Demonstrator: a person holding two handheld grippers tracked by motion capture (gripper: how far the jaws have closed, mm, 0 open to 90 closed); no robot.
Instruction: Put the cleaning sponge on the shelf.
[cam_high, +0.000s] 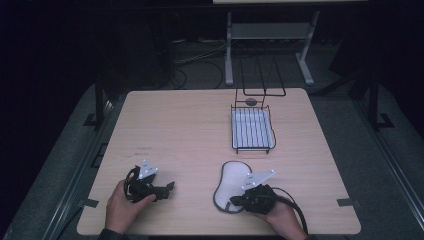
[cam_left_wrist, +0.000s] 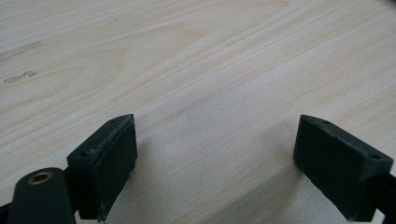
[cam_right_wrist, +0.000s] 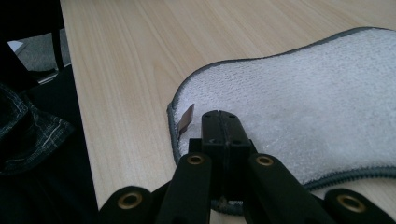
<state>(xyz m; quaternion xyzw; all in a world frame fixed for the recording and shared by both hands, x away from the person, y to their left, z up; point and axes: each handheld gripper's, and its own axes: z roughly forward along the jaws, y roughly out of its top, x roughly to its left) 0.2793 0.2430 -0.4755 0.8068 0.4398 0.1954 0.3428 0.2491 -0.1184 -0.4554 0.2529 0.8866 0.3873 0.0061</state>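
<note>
A white, peanut-shaped cloth pad (cam_high: 227, 182) with a grey hem lies flat on the wooden table (cam_high: 185, 125), near its front edge. My right gripper (cam_high: 235, 201) hovers over the pad's near end, pointing left. In the right gripper view its jaws (cam_right_wrist: 222, 122) are pressed together above the pad (cam_right_wrist: 303, 102), beside a small brown tag (cam_right_wrist: 187, 119), and no fold of cloth shows between them. My left gripper (cam_high: 170, 186) rests at the front left, held by a hand. Its jaws (cam_left_wrist: 215, 140) stand wide apart over bare wood.
A black wire rack (cam_high: 252, 130) with a raised wire back stands on the table behind the pad, right of centre. A table frame and cables lie on the dark floor beyond. A checked sleeve (cam_right_wrist: 28, 130) shows off the table's near edge.
</note>
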